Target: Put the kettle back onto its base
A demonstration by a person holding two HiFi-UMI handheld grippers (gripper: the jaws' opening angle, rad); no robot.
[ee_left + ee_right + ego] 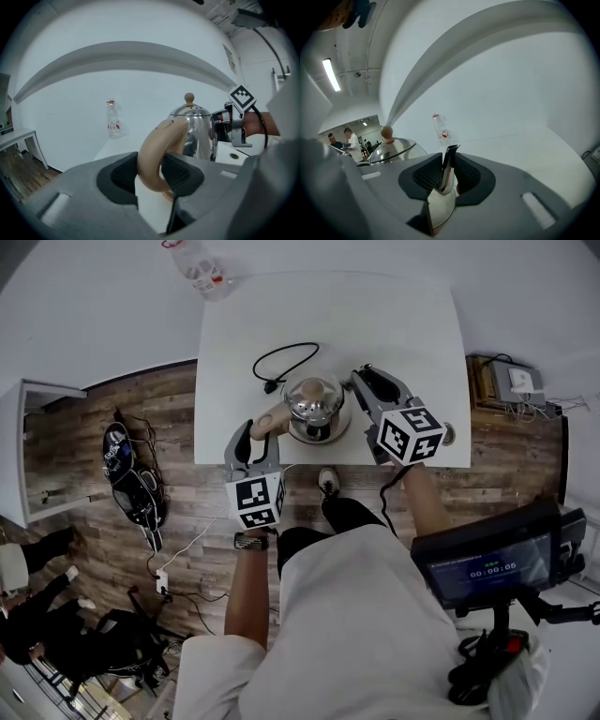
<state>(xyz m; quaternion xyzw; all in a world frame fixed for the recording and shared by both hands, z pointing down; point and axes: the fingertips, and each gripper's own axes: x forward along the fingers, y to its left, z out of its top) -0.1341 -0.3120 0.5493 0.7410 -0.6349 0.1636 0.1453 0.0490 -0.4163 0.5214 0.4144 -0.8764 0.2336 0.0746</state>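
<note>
A shiny steel kettle (314, 404) with a beige knob on its lid is near the white table's (412, 334) front edge. My left gripper (254, 434) is shut on its curved beige handle (157, 150), which sits between the dark pads (124, 176). My right gripper (367, 382) is shut on the thin steel spout (447, 164), from the kettle's other side. A round base rim (325, 436) shows under the kettle; I cannot tell whether the kettle rests on it. A black cord (281, 362) loops on the table behind the kettle.
A clear plastic bottle (202, 273) with a red label stands at the table's far left corner. A small round fitting (450, 434) sits at the front right edge. Wooden floor with cables and a power strip (161, 579) lies below; a screen (487, 568) stands at right.
</note>
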